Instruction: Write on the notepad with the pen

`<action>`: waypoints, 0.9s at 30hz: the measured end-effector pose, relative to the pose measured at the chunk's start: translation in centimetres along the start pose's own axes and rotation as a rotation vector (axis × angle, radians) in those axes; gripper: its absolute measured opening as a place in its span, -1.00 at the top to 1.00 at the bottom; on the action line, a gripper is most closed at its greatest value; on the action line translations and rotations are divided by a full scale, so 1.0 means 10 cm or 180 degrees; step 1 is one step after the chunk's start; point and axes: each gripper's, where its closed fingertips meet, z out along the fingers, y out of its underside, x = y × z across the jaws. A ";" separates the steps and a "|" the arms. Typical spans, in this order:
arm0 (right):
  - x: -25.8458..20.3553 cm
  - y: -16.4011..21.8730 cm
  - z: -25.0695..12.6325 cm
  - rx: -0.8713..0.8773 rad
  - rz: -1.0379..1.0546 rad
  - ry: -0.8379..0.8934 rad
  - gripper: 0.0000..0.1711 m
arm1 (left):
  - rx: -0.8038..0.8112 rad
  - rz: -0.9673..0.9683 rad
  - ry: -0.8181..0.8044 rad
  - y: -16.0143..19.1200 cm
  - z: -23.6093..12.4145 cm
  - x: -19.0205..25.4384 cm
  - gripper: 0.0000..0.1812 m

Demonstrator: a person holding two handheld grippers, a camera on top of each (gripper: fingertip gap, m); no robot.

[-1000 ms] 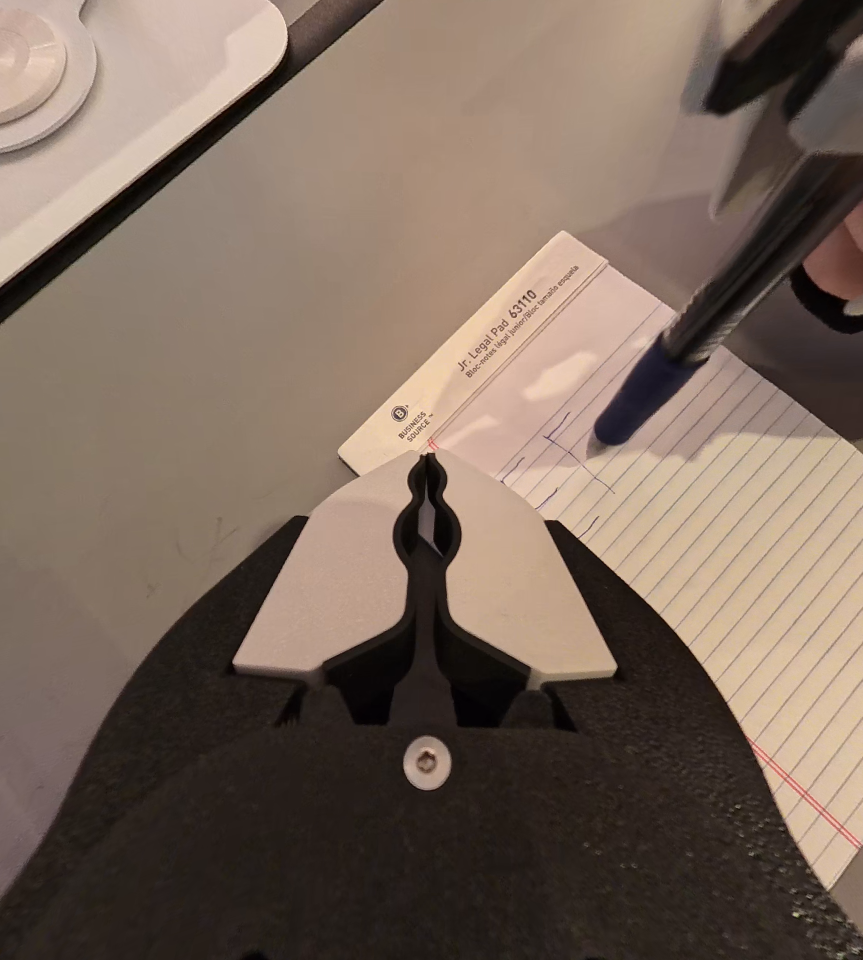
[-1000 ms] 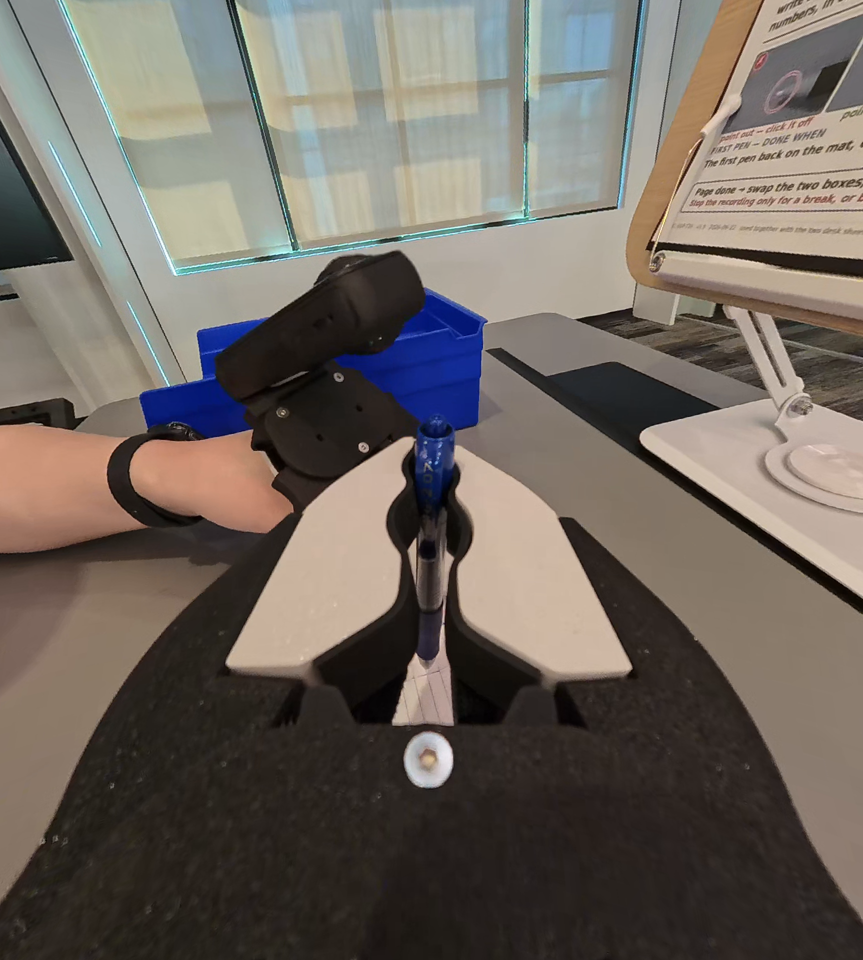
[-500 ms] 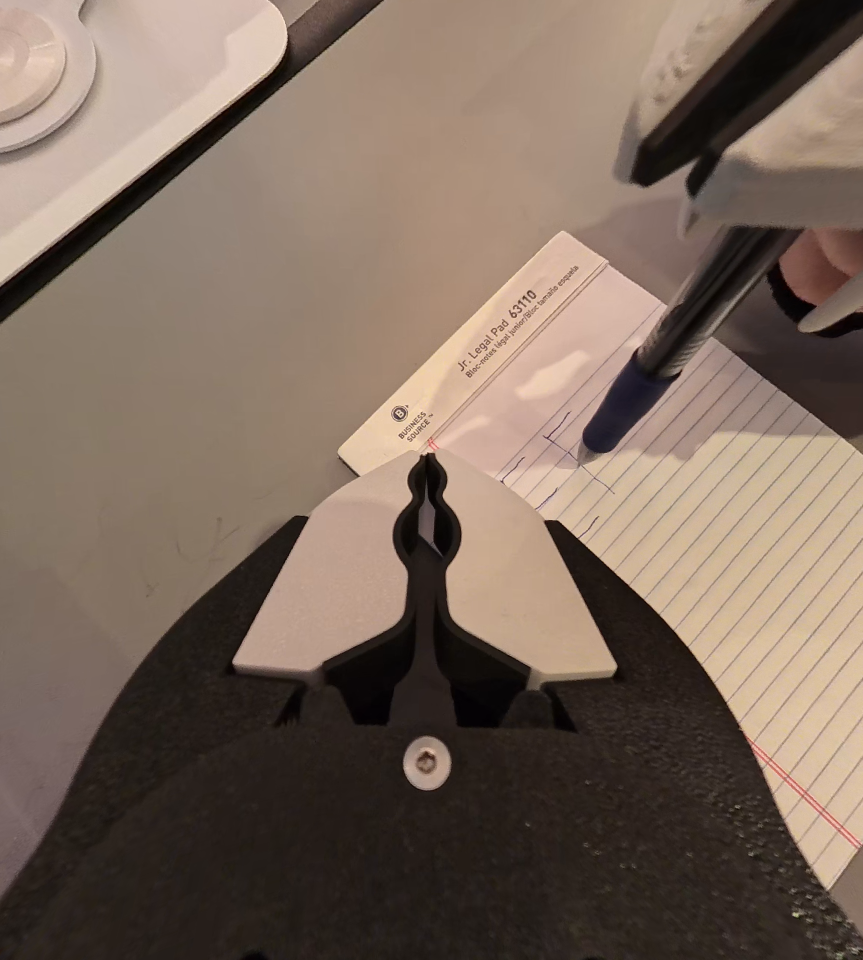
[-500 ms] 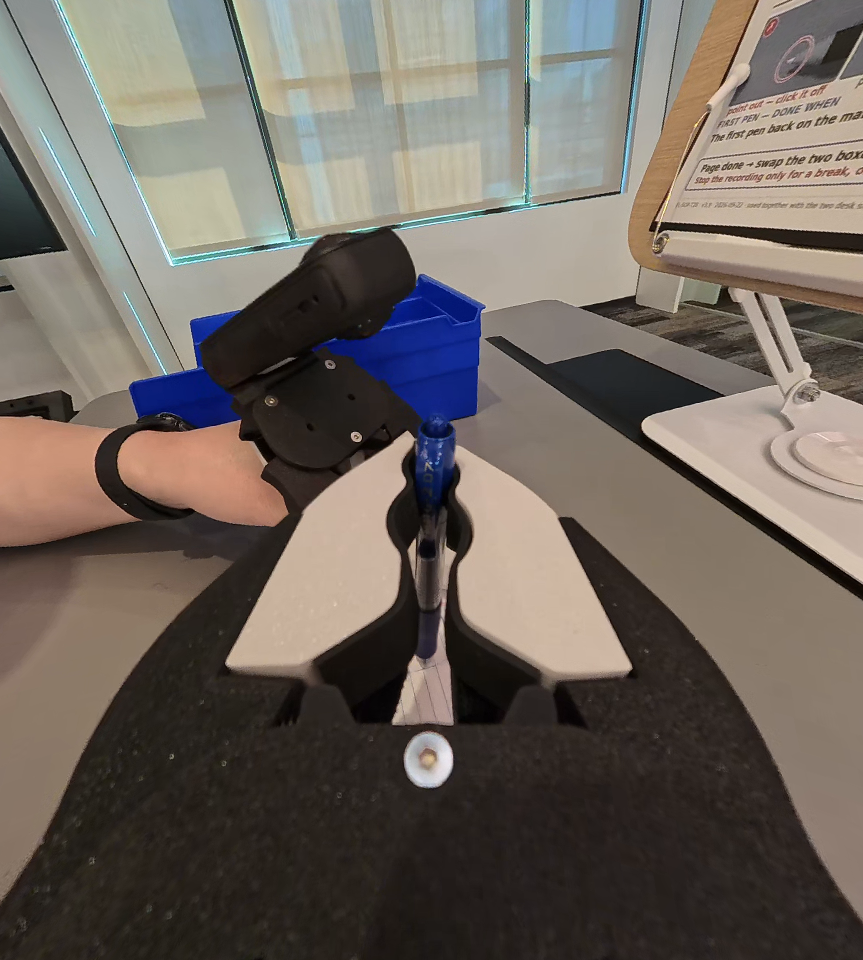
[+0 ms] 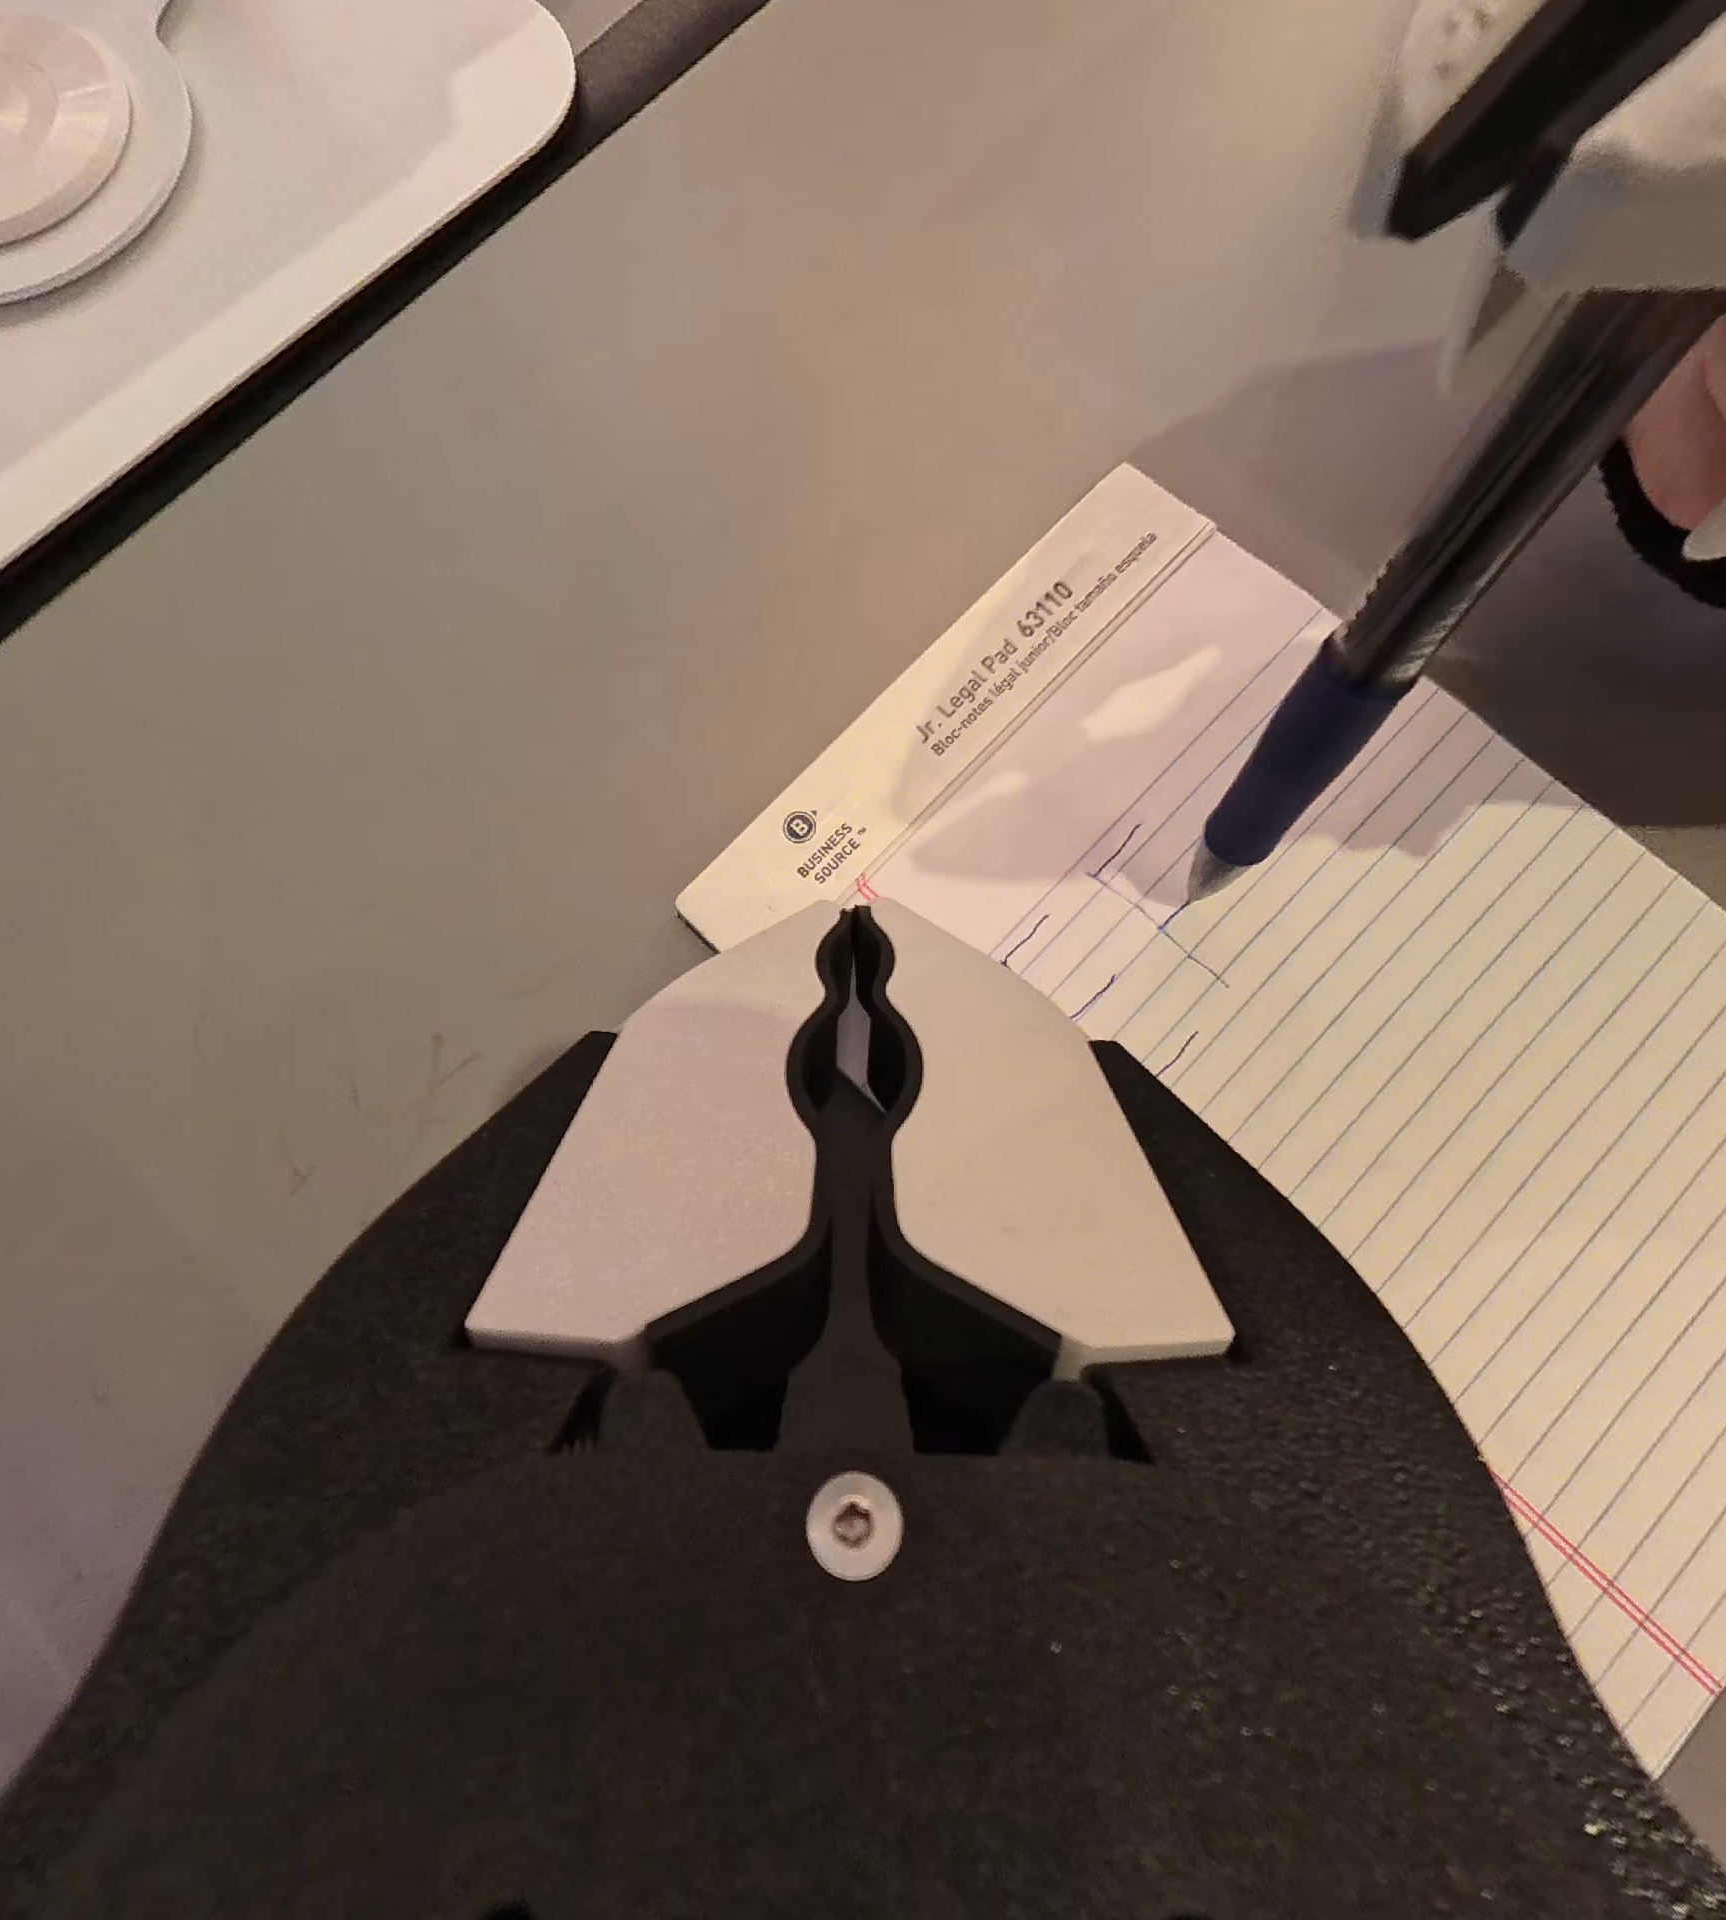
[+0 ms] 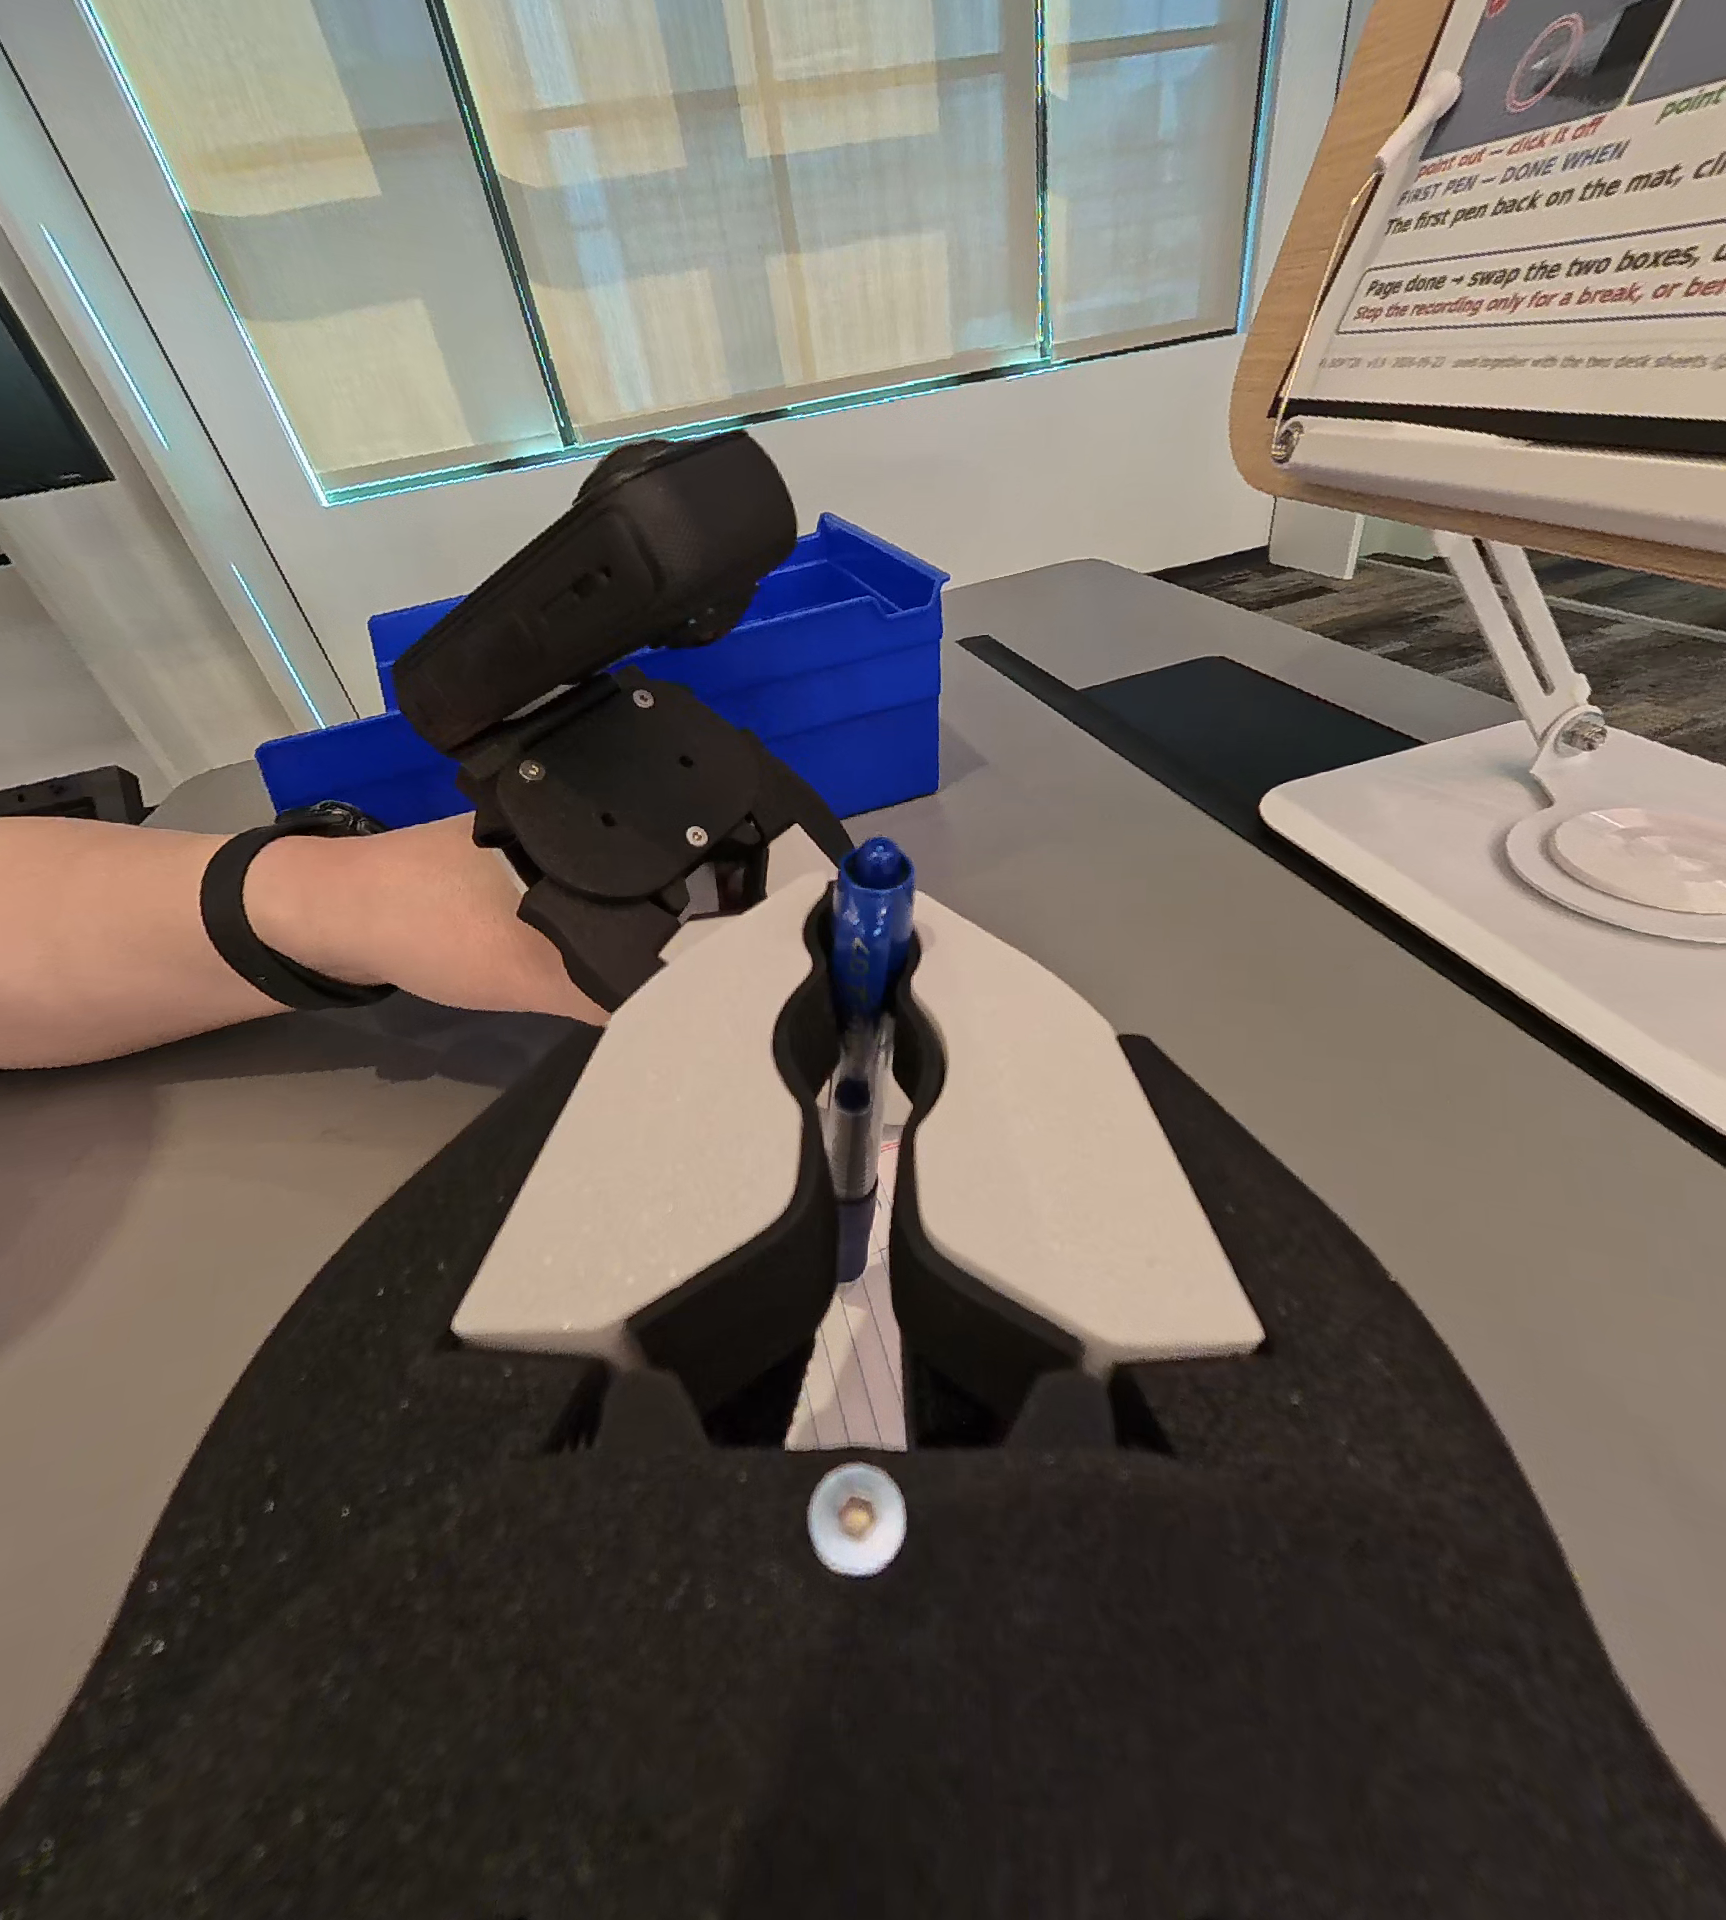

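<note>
Writing under way: a few blue strokes on the notepad's top lines, most of the page blank.

On the grey counter (image 5: 630, 499), notepad (image 5: 1461, 1195) lying flat and angled, header strip toward the far left, ruled sheet running near right; short blue marks clustered by the red margin near the header, rows below them bare, so by judgement only an early part done and more strokes left. Right tool (image 6: 864, 1039) clamped on the pen (image 5: 1285, 769), barrel caught between its pale fingers (image 6: 682, 1143), clicker end poking up past them, tip seemingly touching paper just beside the latest mark. Left tool (image 5: 855, 914) closed with nothing between its fingers, tips over the pad's near-left corner by the header, probably pinning it; contact itself not discernible.
</note>
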 end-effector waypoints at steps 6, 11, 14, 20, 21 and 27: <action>0.01 0.00 -0.04 -0.0034 -0.0036 0.0027 0.94 | 0.0001 0.0002 -0.0001 0.00 0.00 0.00 1.00; 0.02 0.01 -0.04 -0.0049 -0.0025 0.0030 0.94 | 0.0001 0.0001 0.0002 0.00 0.00 0.00 1.00; 0.02 0.01 -0.05 -0.0054 -0.0011 0.0022 0.94 | 0.0001 0.0002 0.0002 0.00 0.00 0.00 1.00; -0.12 -0.38 -0.20 0.0519 -0.0082 -0.0136 0.94 | -0.0002 0.0008 0.0000 0.00 0.00 0.00 1.00; -0.16 -0.51 -0.26 0.0604 -0.0115 -0.0136 0.94 | -0.0002 0.0007 0.0001 0.00 0.00 0.00 1.00; -0.01 -0.33 -0.35 0.0289 -0.0173 0.0262 0.94 | -0.0006 0.0010 -0.0003 0.00 0.00 0.00 1.00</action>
